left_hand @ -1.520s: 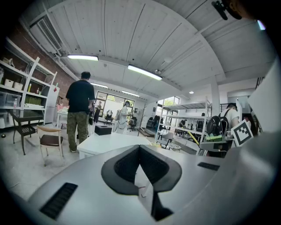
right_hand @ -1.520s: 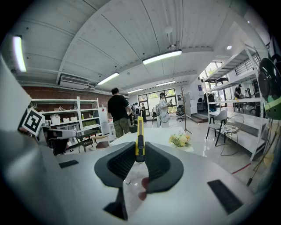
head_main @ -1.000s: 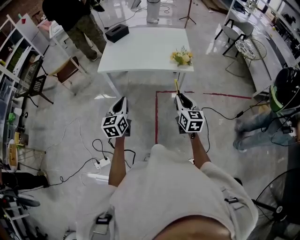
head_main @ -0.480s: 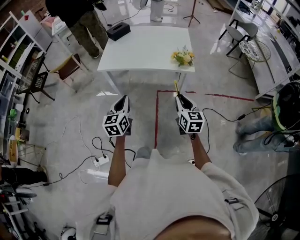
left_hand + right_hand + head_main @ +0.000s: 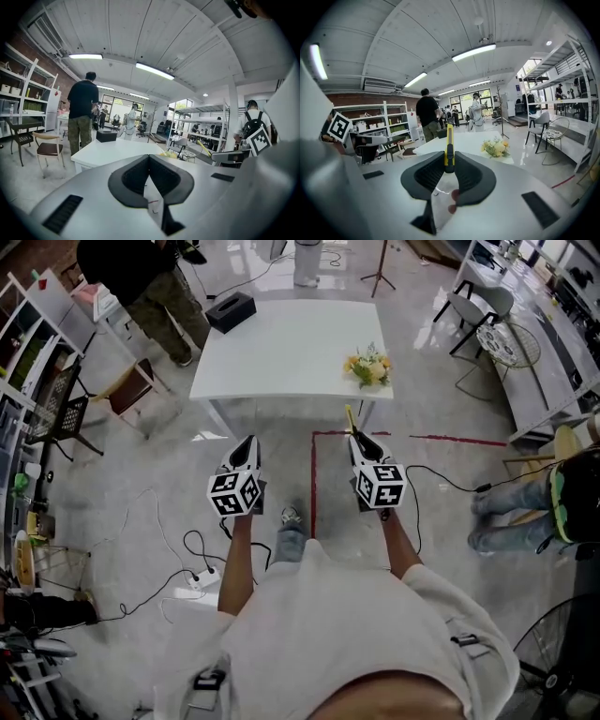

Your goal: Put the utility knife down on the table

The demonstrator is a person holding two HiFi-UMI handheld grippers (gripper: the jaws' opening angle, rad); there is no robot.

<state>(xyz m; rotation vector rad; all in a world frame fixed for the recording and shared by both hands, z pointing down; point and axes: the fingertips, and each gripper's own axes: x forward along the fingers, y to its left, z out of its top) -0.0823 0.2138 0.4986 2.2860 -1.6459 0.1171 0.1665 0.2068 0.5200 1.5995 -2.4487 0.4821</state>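
One utility knife [image 5: 449, 146], yellow and slim, pinched between the fingers [image 5: 471, 176] of the right gripper [image 5: 359, 439]; long axis in line with those fingers, free end poking out past the tips and aimed straight ahead; held over the floor, short of the table [image 5: 281, 343]. One white table, ahead of both grippers, its near edge a little beyond the knife's tip in the head view; right gripper nearer the front right corner, and the only one loaded. Two grippers in all, side by side and apart; left gripper [image 5: 246, 442] with fingers pressed together on nothing. One small bunch of flowers [image 5: 367, 367] near that front right corner, close to the knife's line; one black box [image 5: 232, 307] at the far left corner. Probably called for next: a forward reach over the edge, veering left of the flowers onto bare tabletop, then lowering flat.
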